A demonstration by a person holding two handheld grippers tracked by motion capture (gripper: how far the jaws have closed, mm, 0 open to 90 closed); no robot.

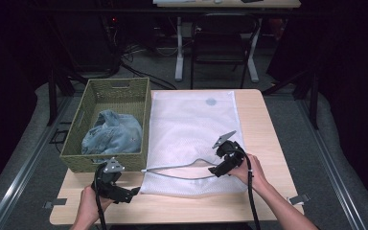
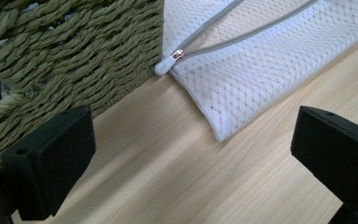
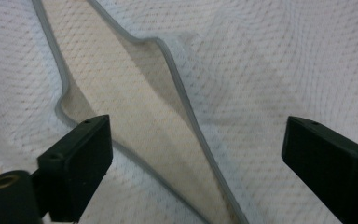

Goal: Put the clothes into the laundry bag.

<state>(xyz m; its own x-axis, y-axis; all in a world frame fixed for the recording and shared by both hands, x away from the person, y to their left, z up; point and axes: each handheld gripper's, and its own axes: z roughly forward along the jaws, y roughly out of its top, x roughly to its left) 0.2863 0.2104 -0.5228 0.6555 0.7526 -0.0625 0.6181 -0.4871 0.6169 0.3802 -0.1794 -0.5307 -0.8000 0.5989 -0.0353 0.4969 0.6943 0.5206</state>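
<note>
A white mesh laundry bag (image 1: 191, 124) lies flat on the wooden table (image 1: 263, 124). Its grey zipper (image 1: 177, 168) gapes open along the near edge, and the white zipper pull (image 2: 165, 66) rests at the bag's left corner against the basket. My right gripper (image 1: 216, 168) hovers over the right end of that opening, jaws open; the raised zipper edge (image 3: 179, 84) runs between them untouched. My left gripper (image 1: 130, 193) sits low at the table's front left, open and empty, pointing at the bag's corner (image 2: 223, 130).
A green woven basket (image 1: 117, 86) stands left of the bag, holding a crumpled denim garment (image 1: 112, 134). Its wall (image 2: 74, 46) is close beside my left jaw. Bare table runs along the front edge. A chair (image 1: 220, 43) stands beyond the table.
</note>
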